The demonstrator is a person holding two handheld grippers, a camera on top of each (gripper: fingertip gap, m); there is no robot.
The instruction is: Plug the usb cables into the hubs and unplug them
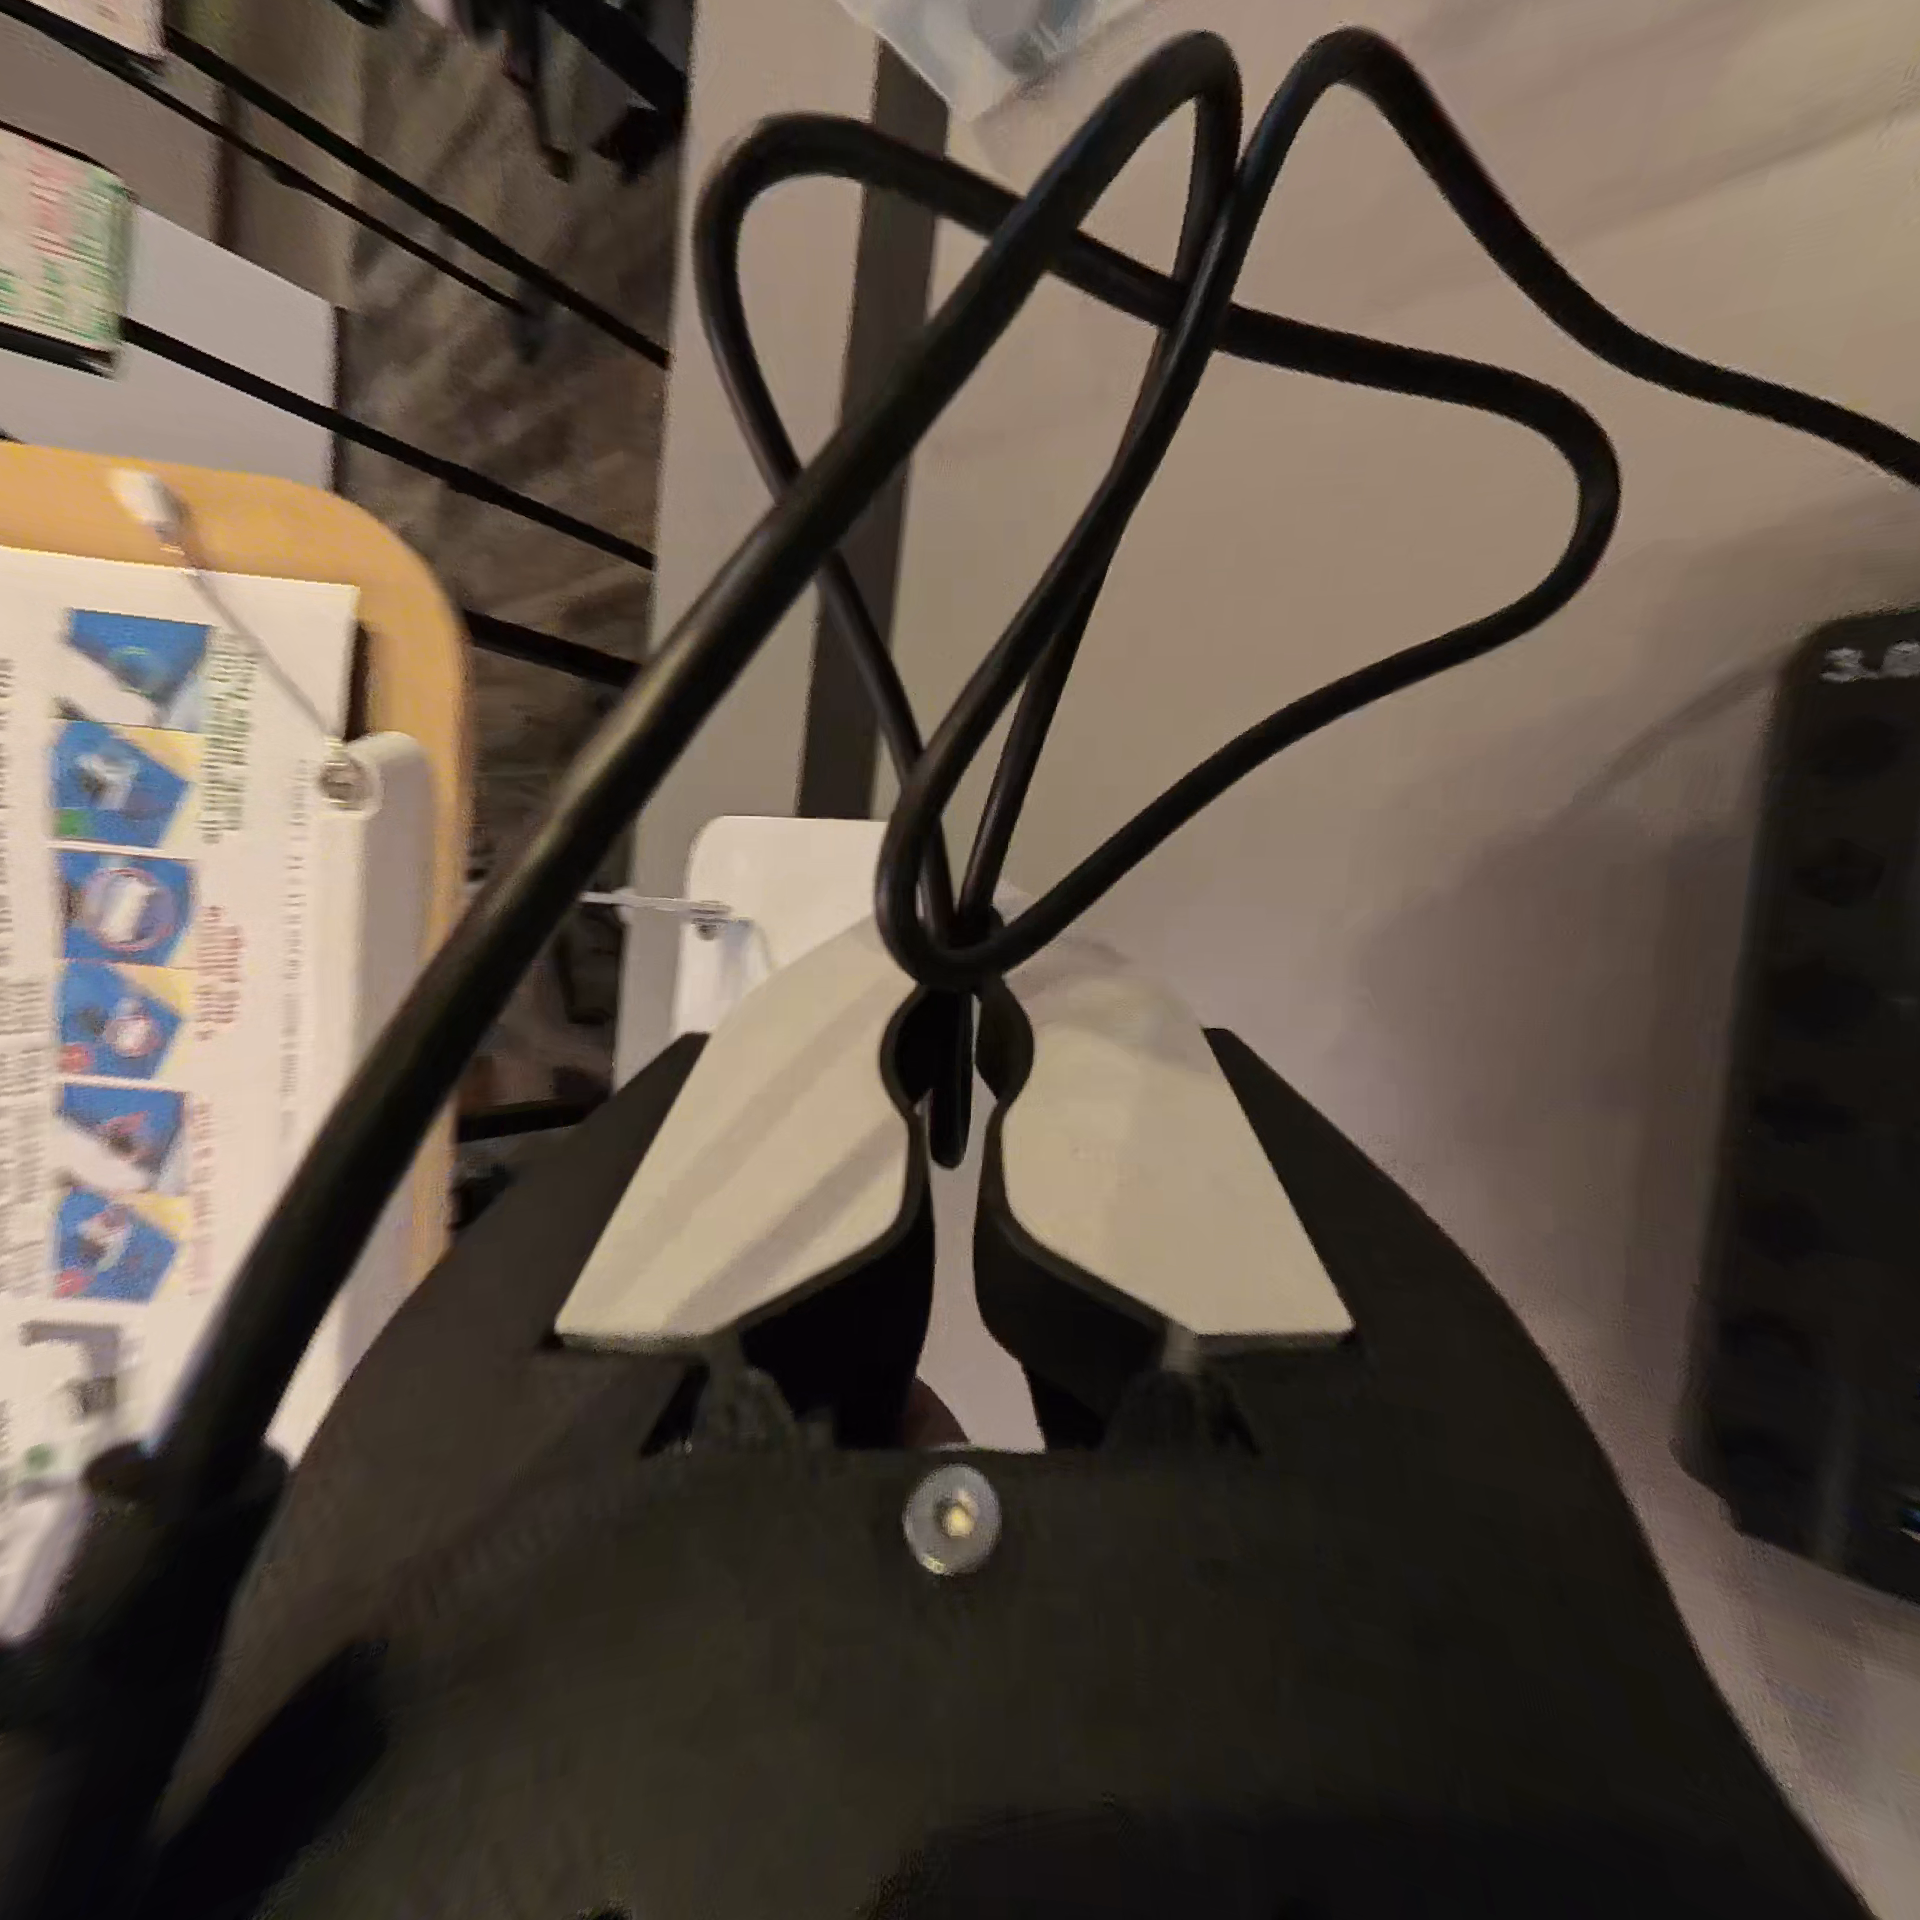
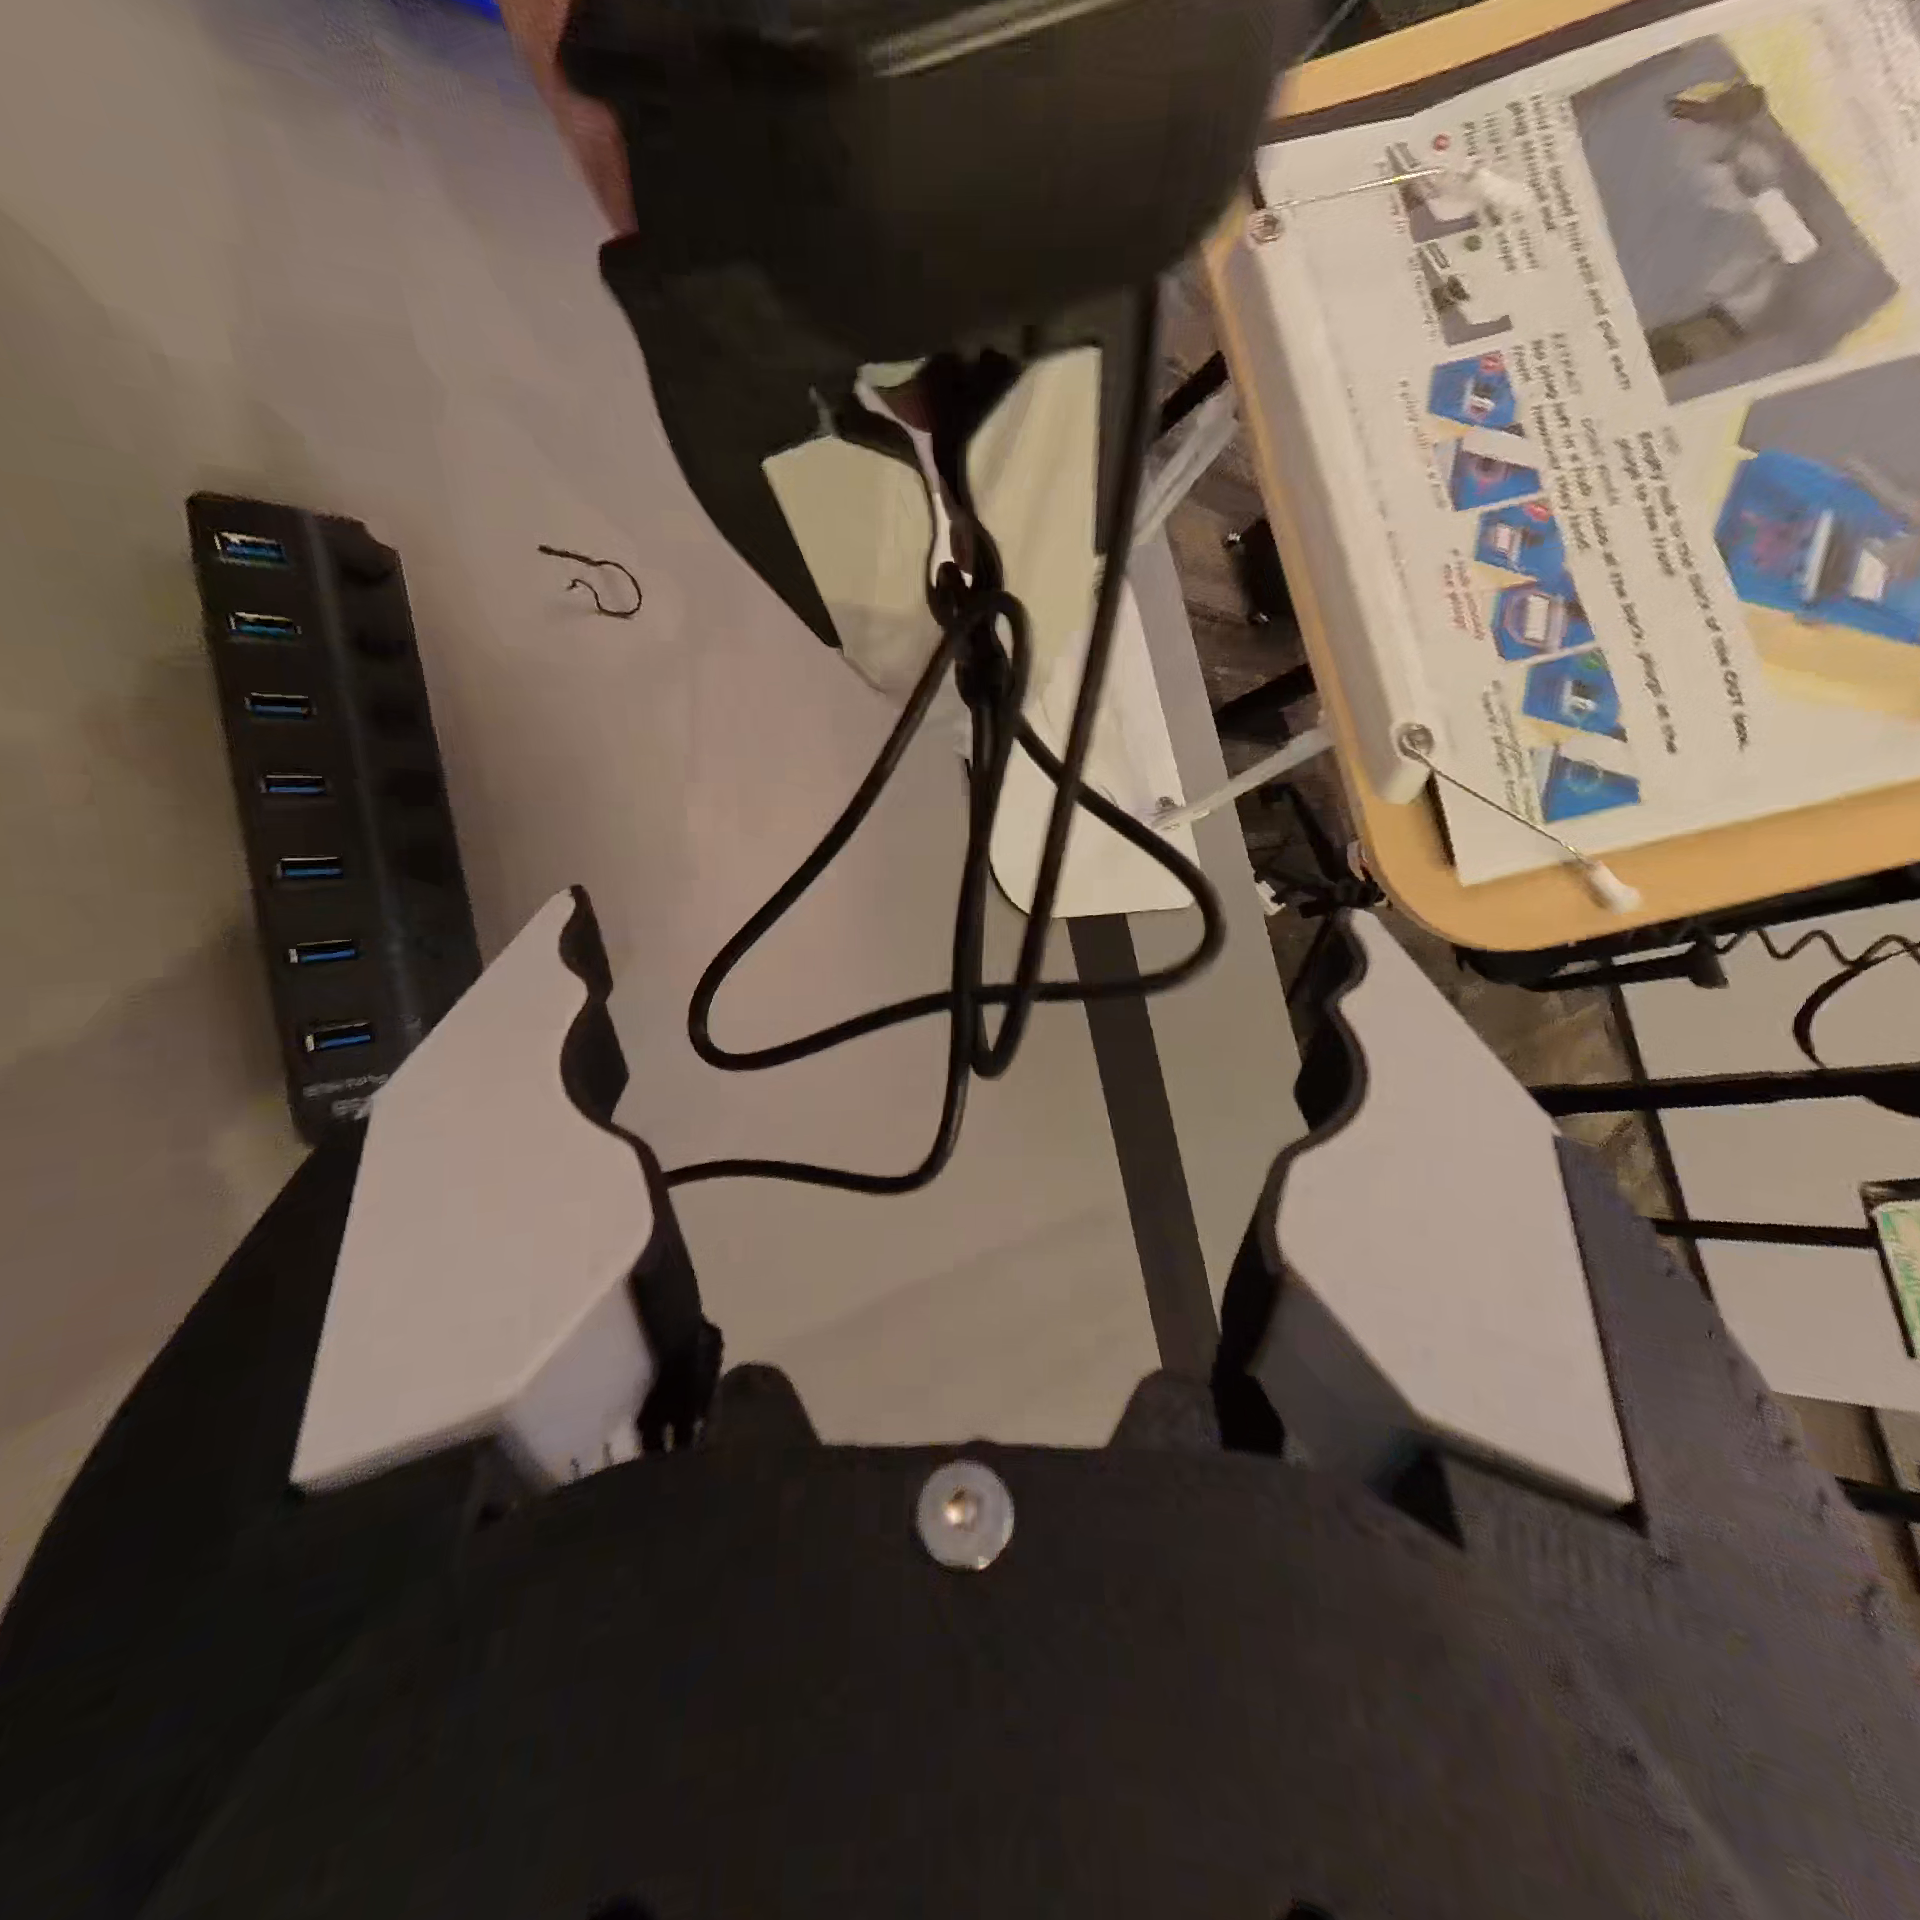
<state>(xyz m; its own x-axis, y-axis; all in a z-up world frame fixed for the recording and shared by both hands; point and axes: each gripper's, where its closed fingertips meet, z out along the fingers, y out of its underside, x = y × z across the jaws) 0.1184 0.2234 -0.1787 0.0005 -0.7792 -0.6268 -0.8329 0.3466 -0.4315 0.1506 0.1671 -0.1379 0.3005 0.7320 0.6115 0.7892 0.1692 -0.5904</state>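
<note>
Black cable (image 1: 1226, 665) loops bunch at the frame centre, pinched in the clenched left gripper (image 1: 951, 1049). The right gripper (image 2: 961, 1049) gapes empty, lower centre. The hub (image 2: 322, 810) lies left, 7 ports bare. Best find the plug end first.

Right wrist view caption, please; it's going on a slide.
Open right gripper faces the left gripper pinching a looped black cable, beside a black USB hub.
</note>
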